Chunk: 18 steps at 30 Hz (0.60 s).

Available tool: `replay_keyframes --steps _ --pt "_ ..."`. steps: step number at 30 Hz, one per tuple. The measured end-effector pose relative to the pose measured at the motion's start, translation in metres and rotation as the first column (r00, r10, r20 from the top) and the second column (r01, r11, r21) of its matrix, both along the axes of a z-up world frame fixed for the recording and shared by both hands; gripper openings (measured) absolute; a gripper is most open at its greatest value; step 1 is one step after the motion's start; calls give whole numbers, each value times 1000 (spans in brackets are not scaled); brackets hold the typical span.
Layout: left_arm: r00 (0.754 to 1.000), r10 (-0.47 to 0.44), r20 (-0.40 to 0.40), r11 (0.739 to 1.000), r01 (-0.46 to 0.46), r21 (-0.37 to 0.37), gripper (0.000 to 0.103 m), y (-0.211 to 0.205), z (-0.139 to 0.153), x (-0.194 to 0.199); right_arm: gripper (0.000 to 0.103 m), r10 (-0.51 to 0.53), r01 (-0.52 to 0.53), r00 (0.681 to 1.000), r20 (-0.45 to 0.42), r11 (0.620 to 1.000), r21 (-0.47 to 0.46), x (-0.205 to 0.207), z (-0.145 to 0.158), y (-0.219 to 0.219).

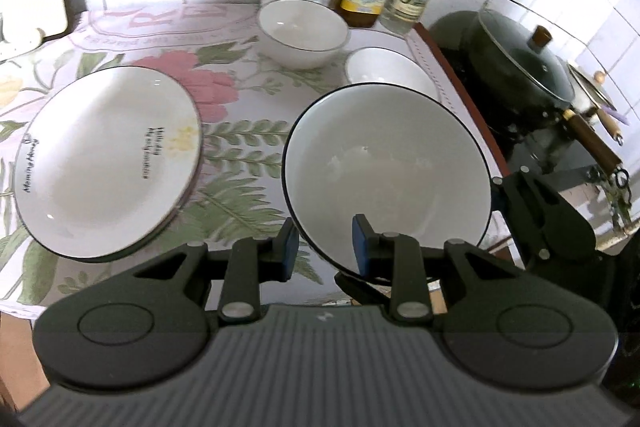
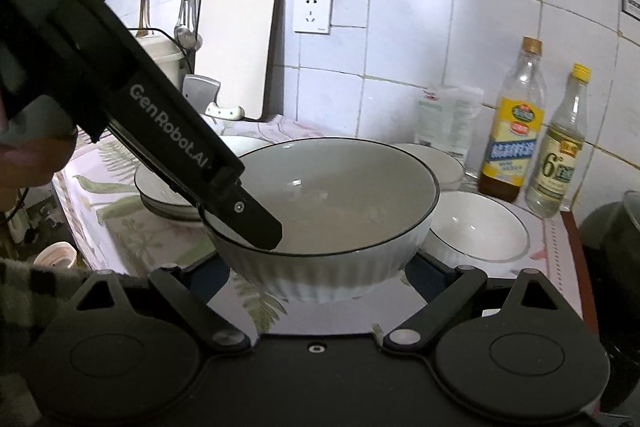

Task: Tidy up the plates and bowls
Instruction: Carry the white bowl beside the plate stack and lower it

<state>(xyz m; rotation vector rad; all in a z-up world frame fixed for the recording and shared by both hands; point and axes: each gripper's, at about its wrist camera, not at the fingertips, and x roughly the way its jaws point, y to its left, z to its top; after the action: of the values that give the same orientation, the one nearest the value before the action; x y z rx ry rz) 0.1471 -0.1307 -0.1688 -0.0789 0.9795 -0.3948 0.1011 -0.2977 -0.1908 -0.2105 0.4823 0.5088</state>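
Left tool (image 1: pixel 324 247) pinches the big bowl's (image 1: pixel 384 171) rim; right tool (image 2: pixel 316 275), spread wide, cradles its sides. Keep it level, lower gently into a smaller bowl (image 1: pixel 302 31).

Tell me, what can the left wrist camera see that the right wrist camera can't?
Only the left wrist view shows the dark pot with a glass lid and the plate's lettering. Only the right wrist view shows the cutting board, wall socket and cleaver. Both show the big bowl that the left gripper holds by its rim, and the two bottles.
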Motion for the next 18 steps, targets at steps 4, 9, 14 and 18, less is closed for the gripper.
replay_keyframes --steps 4,9,14,18 --pt "1000 22 8 1000 -22 5 27 10 -5 11 97 7 -7 1000 -15 1000 3 13 -4 11" --pt "998 65 26 998 -66 11 27 16 -17 27 97 31 -31 999 -25 999 14 34 -16 17" --pt "991 133 33 991 -133 2 27 15 -24 41 97 88 -87 995 -38 996 31 58 -24 14" --pt "987 157 42 987 -158 28 27 6 -30 49 97 97 -96 993 -61 995 31 73 -31 12"
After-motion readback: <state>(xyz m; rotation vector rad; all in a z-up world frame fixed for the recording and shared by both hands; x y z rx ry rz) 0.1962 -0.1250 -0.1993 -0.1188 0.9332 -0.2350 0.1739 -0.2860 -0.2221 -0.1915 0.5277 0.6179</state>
